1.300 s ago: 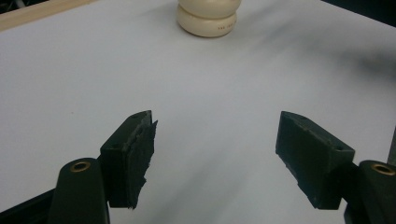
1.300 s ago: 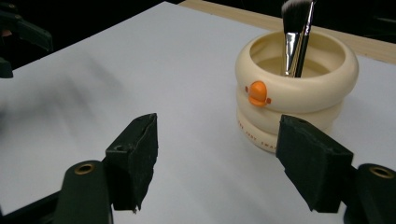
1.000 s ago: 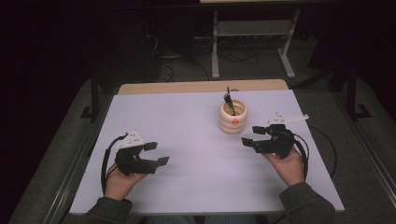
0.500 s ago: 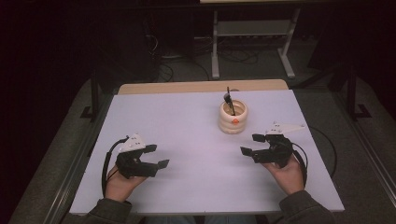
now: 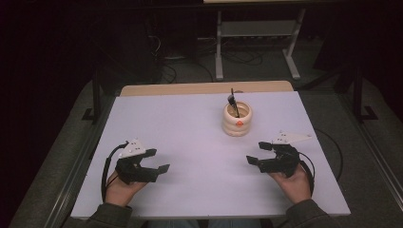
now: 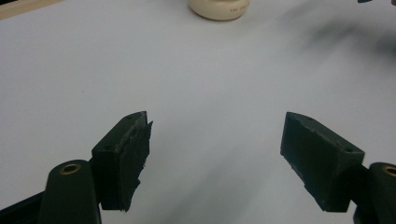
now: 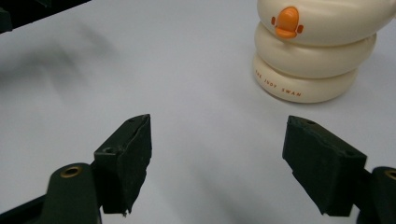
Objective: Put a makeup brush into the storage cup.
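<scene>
White tabletop (image 5: pixel 190 123): cream holder (image 5: pixel 237 119) stands beyond the open, empty right gripper (image 5: pixel 260 153).

Holder (image 6: pixel 219 8): in the left gripper view the top edge cuts it down to its base.
Holder top (image 7: pixel 317 42): cut off by the top edge and right side of the right gripper view; its rim is out of frame.
Lettering on the base: too small to read in the left gripper view.
Dark thing in the holder (image 5: pixel 233 103): lower part hidden inside the holder; too small to name from the high view.
Person's forearms: cut off by the bottom edge of the high view.
Table (image 5: pixel 190 123) far edge: the floor behind is too dark to make out.
</scene>
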`<state>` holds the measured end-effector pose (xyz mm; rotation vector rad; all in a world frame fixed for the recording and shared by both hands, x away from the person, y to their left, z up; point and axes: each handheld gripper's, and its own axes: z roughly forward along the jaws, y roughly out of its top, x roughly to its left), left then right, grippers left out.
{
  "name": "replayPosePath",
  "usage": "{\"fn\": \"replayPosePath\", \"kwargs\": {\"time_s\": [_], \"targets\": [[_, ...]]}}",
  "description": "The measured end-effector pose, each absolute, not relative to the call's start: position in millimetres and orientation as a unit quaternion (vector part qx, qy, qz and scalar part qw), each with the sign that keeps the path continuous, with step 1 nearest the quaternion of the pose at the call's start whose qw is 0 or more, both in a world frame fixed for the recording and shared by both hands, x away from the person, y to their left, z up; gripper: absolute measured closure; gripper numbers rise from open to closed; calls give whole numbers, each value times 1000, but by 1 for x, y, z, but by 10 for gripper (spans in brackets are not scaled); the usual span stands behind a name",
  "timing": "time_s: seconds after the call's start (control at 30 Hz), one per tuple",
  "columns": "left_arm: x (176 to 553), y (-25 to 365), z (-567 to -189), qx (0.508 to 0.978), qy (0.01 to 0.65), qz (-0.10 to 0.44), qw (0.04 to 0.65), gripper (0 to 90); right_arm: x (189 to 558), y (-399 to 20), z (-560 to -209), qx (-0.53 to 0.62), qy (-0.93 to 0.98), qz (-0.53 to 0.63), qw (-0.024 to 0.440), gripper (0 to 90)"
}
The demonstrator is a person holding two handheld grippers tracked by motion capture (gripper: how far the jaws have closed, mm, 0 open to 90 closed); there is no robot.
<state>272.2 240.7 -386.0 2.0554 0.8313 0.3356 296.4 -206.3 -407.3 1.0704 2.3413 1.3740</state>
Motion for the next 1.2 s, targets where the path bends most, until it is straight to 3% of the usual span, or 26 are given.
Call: {"fn": "replayPosePath", "kwargs": {"time_s": [1.2], "targets": [[259, 254, -403, 827, 341, 125, 430, 188, 280, -221, -416, 372, 790, 469, 129, 204]]}}
